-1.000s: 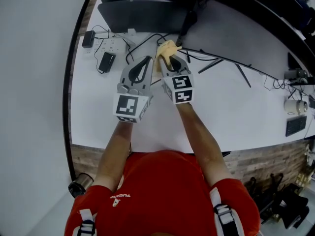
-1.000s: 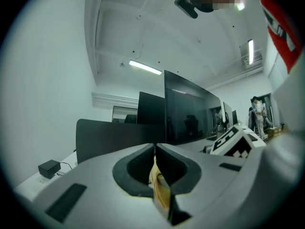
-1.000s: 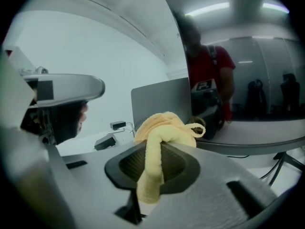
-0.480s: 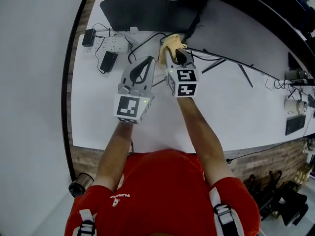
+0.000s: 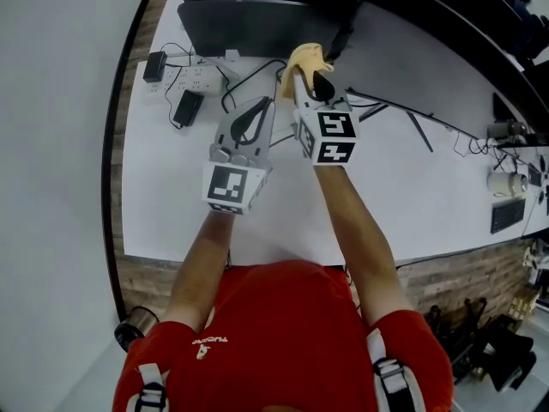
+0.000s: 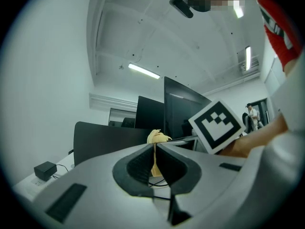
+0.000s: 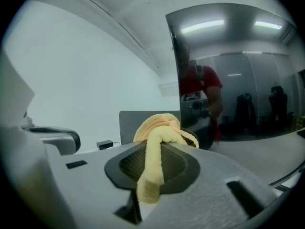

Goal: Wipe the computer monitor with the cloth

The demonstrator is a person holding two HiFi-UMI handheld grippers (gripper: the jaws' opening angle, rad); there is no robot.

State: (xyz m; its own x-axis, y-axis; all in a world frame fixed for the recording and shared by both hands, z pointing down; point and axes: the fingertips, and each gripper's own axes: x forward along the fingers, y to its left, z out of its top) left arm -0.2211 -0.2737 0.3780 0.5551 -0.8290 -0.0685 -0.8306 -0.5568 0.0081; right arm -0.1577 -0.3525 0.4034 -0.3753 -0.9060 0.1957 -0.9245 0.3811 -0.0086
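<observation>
The right gripper (image 5: 310, 82) pushed further out across the desk, taking the cloth (image 5: 304, 58) closer to the monitor (image 7: 238, 70). It ended up clearly ahead of the left gripper (image 5: 253, 114) instead of beside it.

Before the monitor (image 5: 249, 20) lies the cloth (image 5: 307, 58), power strip (image 5: 193, 77) leftward

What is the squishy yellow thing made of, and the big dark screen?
The cloth looks like soft, fuzzy fabric: it bunches up and droops in folds. The monitor has a smooth, shiny front, probably glass or glossy plastic, because ceiling lights and a person reflect in it.
</observation>
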